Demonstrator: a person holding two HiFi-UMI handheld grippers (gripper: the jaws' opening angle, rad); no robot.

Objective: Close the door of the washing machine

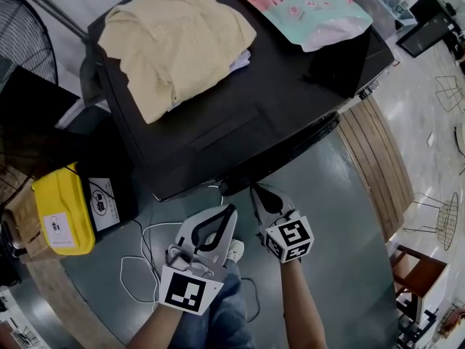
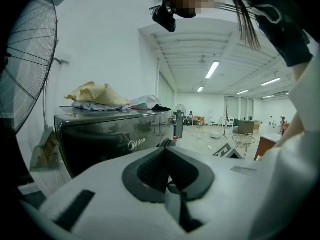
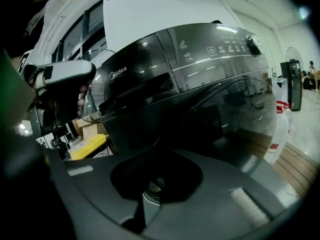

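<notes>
Before the dark washing machine [image 1: 240, 115], whose door [image 1: 290, 155] is seen at its front, the left gripper [image 1: 231, 209] and right gripper [image 1: 256, 190] are held side by side, jaws together and empty.

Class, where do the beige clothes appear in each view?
Head view: beige clothes upper left, atop the washing machine.
Left gripper view: left of centre, on the machine's top.
Right gripper view: not in it.
Shared landmark: the washing machine.
</notes>
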